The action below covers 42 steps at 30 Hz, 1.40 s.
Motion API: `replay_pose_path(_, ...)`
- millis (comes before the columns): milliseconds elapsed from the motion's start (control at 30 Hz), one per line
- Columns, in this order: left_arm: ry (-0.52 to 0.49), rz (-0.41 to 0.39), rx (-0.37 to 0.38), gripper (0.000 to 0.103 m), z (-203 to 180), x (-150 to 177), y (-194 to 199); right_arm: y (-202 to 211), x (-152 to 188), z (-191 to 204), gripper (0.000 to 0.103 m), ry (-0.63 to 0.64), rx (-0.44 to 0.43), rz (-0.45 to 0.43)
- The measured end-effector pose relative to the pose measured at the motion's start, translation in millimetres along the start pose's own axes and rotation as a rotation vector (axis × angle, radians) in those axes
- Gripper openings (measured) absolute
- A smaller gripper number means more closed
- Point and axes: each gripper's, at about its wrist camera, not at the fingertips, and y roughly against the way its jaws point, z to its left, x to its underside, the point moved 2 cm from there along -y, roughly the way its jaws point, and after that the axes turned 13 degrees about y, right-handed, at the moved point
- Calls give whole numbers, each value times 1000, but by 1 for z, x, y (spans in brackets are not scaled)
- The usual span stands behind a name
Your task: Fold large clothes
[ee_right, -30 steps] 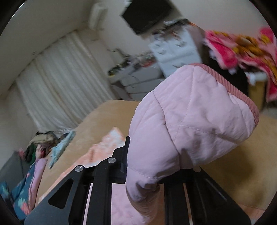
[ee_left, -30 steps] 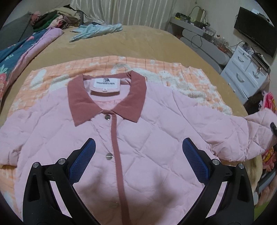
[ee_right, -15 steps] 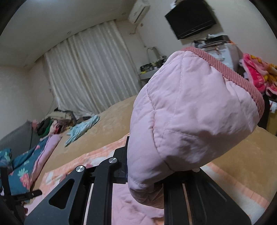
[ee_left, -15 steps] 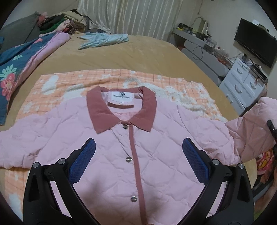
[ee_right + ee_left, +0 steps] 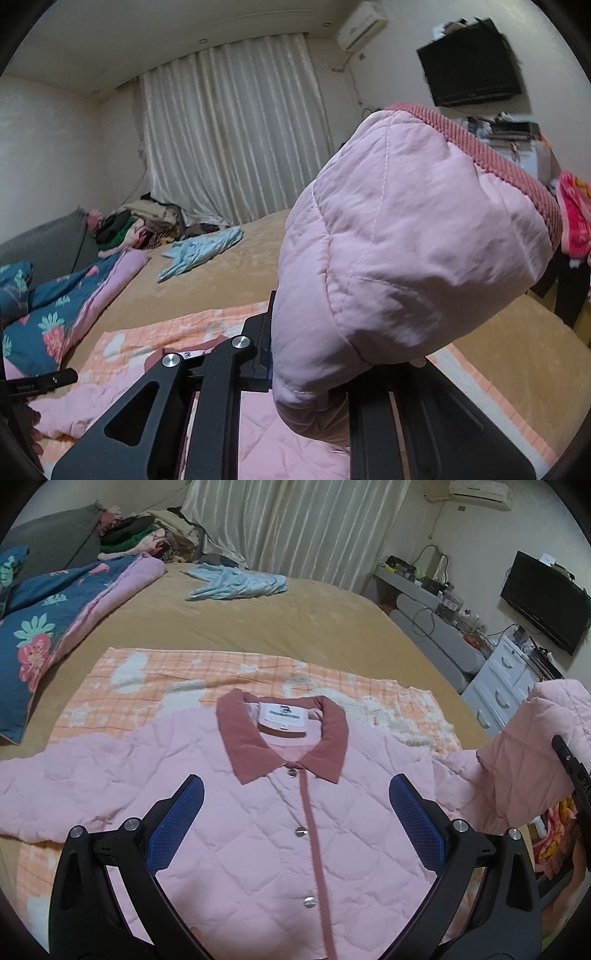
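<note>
Right jaws: the right gripper [image 5: 310, 373] is clamped tight on the end of the jacket's sleeve [image 5: 406, 236], with the padded cloth bunched between the fingers and the ribbed cuff [image 5: 513, 166] standing above them.
Left jaws: the left gripper [image 5: 295, 823] stands wide, blue pads [image 5: 417, 823] apart, nothing between them; it hovers over the jacket's front.
Jacket: the pink quilted jacket [image 5: 240, 834] lies flat, front up and buttoned, on an orange checked blanket [image 5: 155, 672] spread over the bed [image 5: 295, 620]; the other sleeve lies stretched out to the left.
Slip risk: the grip takes only a thick fold near the cuff, so my guess is that the padding could squeeze out of the jaws if the sleeve is pulled taut.
Drag risk: nothing pins the body, so carrying the sleeve across may tug the shoulder and skew the collar [image 5: 284, 738].
Fold risk: the stuffed sleeve looks springy and may not lie flat once let go.
Blanket risk: the blanket under the jacket may ruck up if the jacket shifts.
Surroundings: the blue garment [image 5: 236, 583] and floral quilt [image 5: 55, 627] lie well apart, so a snag there seems unlikely.
</note>
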Motion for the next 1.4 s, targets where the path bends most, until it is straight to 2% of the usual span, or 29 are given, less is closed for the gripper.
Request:
replay_pose_path(433,86,3,-1,94,69,-9,9,-18,-7,86,14,119,-73,25)
replay_pose_path(833,158,32,30,94,113,-2,8,-40,11,157,14,218,-170,56)
replay_pose_path(1233,247,45,152,94,142,7,9,-63,43,221,15,328,-237,111)
replay_pose_path(1400,334,60,216,94,160,13,3,-76,65,246,16,389,-263,156)
